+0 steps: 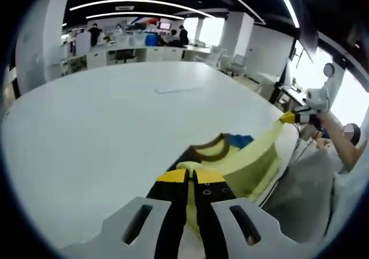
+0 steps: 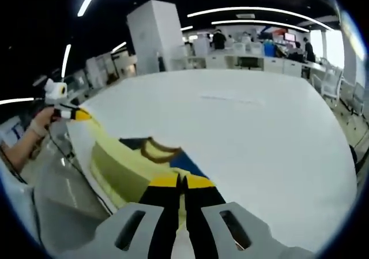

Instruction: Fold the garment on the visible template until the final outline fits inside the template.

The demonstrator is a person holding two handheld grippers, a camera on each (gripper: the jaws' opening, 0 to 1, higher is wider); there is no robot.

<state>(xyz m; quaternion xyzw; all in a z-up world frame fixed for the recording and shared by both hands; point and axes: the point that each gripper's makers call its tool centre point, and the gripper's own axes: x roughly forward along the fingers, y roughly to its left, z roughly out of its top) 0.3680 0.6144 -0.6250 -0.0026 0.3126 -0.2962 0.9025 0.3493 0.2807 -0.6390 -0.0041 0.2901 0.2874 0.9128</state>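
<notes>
A pale yellow garment (image 1: 245,158) with a brown collar (image 1: 212,148) and a blue patch hangs stretched over the near edge of the white table (image 1: 98,120). My left gripper (image 1: 191,176) is shut on one end of it. The right gripper (image 1: 292,118) pinches the far end, off the table's edge. In the right gripper view, the right gripper (image 2: 180,181) is shut on the garment (image 2: 121,161), and the left gripper (image 2: 78,114) holds the opposite corner. A faint template outline (image 1: 179,89) lies farther out on the table (image 2: 265,143), apart from the garment.
A person's arm (image 1: 340,146) and hand (image 2: 31,133) hold the grippers beside the table edge. Grey floor (image 1: 300,195) lies below the edge. Desks, chairs and people (image 1: 138,40) stand far behind, with a white pillar (image 2: 153,34).
</notes>
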